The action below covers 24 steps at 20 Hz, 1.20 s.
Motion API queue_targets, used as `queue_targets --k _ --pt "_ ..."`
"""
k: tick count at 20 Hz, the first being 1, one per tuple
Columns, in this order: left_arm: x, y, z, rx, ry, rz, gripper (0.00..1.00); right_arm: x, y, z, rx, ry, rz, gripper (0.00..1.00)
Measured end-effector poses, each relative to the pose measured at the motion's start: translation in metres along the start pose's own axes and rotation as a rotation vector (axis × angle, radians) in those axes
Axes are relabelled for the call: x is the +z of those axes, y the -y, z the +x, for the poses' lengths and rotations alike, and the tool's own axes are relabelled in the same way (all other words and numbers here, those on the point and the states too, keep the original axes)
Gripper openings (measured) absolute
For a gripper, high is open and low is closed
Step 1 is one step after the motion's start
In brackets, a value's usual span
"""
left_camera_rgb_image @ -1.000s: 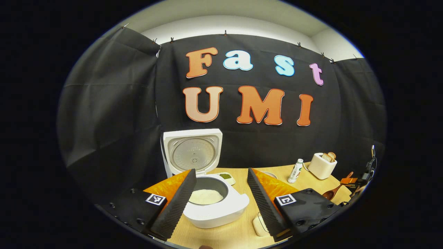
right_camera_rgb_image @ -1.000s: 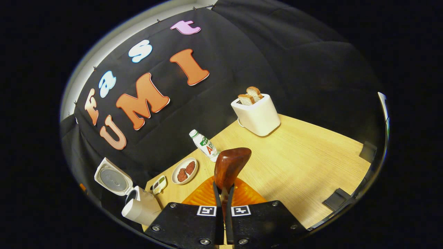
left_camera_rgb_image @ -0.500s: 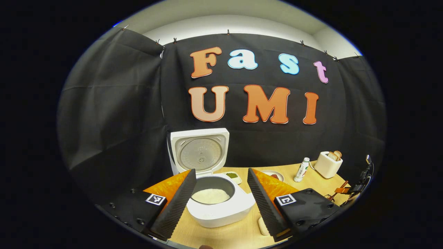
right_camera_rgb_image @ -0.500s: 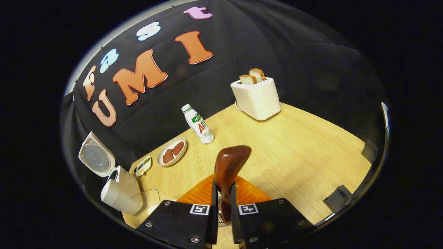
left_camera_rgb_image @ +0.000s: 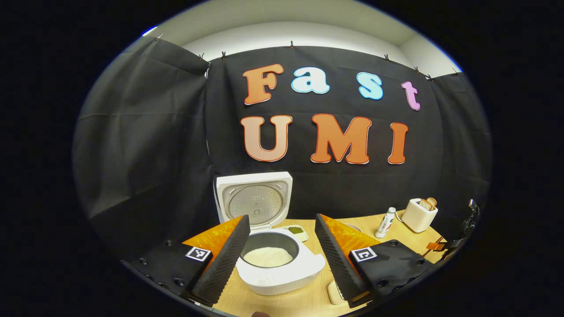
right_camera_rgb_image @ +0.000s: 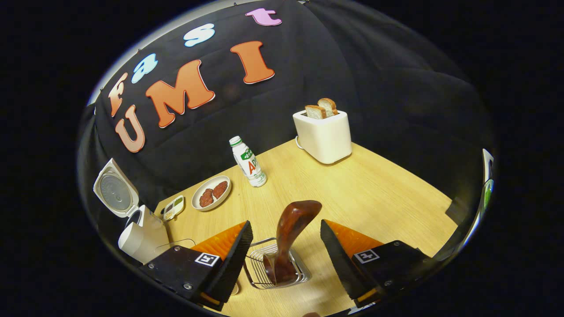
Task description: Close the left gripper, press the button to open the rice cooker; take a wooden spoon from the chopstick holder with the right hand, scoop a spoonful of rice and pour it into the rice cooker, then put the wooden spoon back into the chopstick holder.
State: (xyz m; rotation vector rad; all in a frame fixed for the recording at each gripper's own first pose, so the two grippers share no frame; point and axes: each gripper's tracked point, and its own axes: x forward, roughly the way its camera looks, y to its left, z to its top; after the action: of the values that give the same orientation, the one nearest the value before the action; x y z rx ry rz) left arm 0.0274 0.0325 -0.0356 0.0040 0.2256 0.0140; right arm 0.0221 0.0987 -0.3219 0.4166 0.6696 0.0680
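Wooden spoon (right_camera_rgb_image: 291, 229) stands in chopstick holder (right_camera_rgb_image: 260, 273), between spread right gripper (right_camera_rgb_image: 284, 251).

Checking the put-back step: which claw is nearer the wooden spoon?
Right. The right claw is open around the wooden spoon standing in the chopstick holder; the left claw faces the rice cooker.

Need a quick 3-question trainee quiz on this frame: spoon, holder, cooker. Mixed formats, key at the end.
1. True or false: the right gripper is shut on the wooden spoon.
2. Multiple choice: the wooden spoon stands in A) the wire chopstick holder, B) the toaster, C) the plate.
3. Fill in: the rice cooker has its lid ____, with white rice in the pot.

Key: 1 false, its fingers stand apart on either side of the spoon; 2 A; 3 open.
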Motion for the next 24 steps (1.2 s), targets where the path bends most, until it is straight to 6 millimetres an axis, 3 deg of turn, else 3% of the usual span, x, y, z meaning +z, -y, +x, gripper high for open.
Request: queue_targets --k 5,8,11,18,21,24 --pt "0.030 0.003 0.009 -0.013 0.035 0.030 1.00 0.023 0.005 -0.023 -0.033 0.044 -0.048 0.95" --pt "0.053 0.007 0.021 -0.023 0.059 0.025 1.00 0.049 0.011 -0.037 -0.066 0.099 -0.111 0.95" --pt "0.075 -0.001 0.037 -0.006 0.077 0.035 1.00 0.075 0.003 -0.056 -0.062 0.157 -0.146 0.95" --pt "0.132 -0.029 0.091 0.034 0.101 0.041 1.00 0.118 -0.024 -0.090 -0.039 0.267 -0.262 0.95" --pt "0.147 -0.045 0.121 0.073 0.099 0.048 1.00 0.129 -0.030 -0.101 -0.038 0.294 -0.309 0.95" --pt "0.147 -0.052 0.156 0.084 0.075 0.032 1.00 0.138 -0.031 -0.108 -0.043 0.314 -0.332 0.95"
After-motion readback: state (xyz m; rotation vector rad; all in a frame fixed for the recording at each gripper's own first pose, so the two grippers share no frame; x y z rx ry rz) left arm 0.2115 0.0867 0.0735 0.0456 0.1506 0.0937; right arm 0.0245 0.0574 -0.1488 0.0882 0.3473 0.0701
